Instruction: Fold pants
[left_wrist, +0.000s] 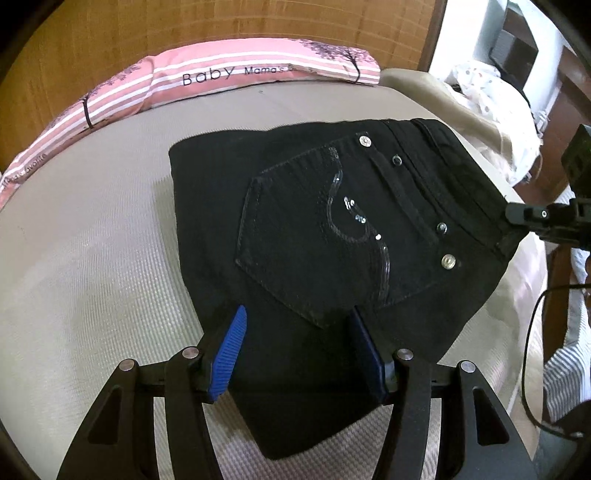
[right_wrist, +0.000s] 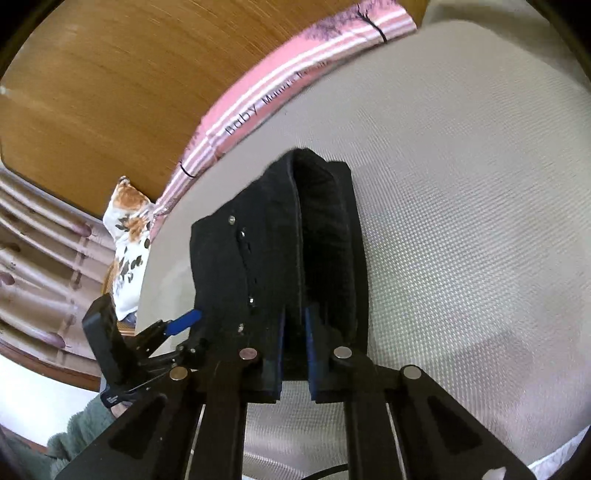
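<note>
The black pants lie folded into a compact stack on the grey woven mattress, back pocket with sequins and silver rivets facing up. My left gripper is open, its blue pads standing wide apart over the near edge of the pants. My right gripper is shut on the waistband corner of the pants, which looks lifted a little. The right gripper also shows in the left wrist view at the waistband's right corner. The left gripper's blue pad shows in the right wrist view.
A pink striped pillow lies along the wooden headboard. White and beige bedding is heaped at the right edge of the bed. A floral cloth hangs at the bed's side. A black cable hangs at the right.
</note>
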